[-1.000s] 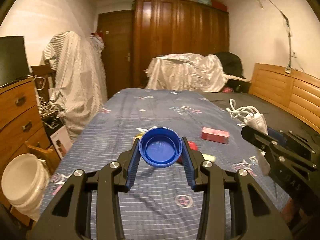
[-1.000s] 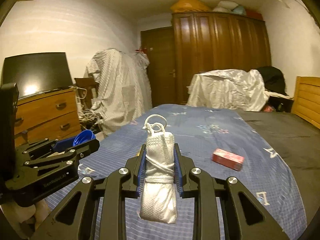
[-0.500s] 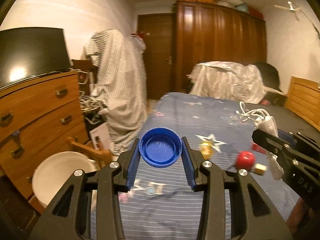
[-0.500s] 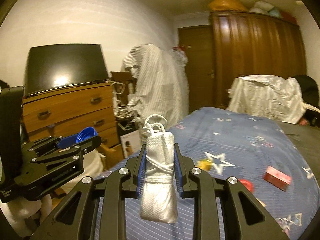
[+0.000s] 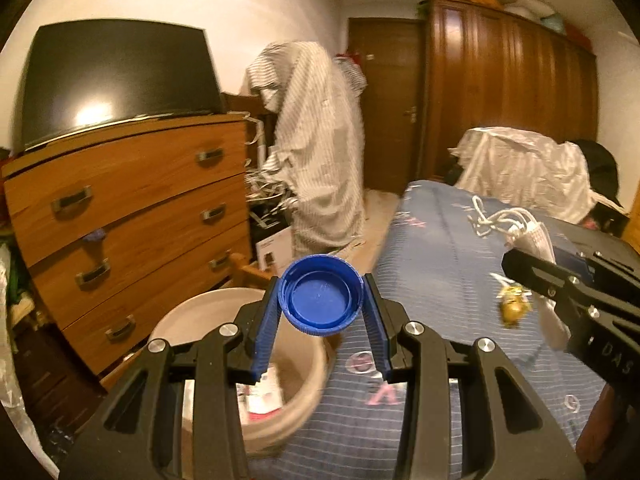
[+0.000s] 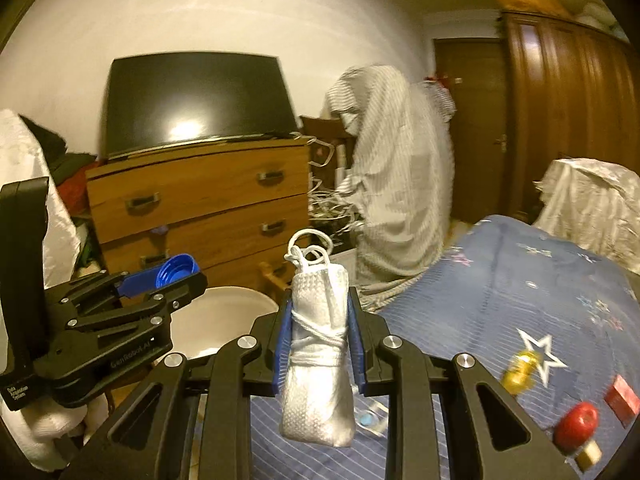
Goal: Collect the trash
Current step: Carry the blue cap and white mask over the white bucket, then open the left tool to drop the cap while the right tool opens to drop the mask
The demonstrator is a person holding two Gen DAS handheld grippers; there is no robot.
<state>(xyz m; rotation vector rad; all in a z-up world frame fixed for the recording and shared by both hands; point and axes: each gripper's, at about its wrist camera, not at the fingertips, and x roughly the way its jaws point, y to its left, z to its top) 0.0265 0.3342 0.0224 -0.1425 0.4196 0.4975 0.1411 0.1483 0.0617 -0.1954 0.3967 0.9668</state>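
Observation:
My left gripper is shut on a blue bottle cap, held above the near rim of a white bucket that stands on the floor by the bed. The bucket holds some paper scraps. My right gripper is shut on a folded white face mask with its strings wound round it. In the right wrist view the left gripper with the cap is at the left, over the bucket. In the left wrist view the right gripper and mask are at the right.
A bed with a blue star sheet carries a yellow wrapper, a red ball and a red box. A wooden dresser with a TV stands left of the bucket. A sheet-covered rack and a wardrobe are behind.
Both grippers have swung left from over the bed toward the dresser. The bucket has come under the left gripper. Both grips are unchanged.

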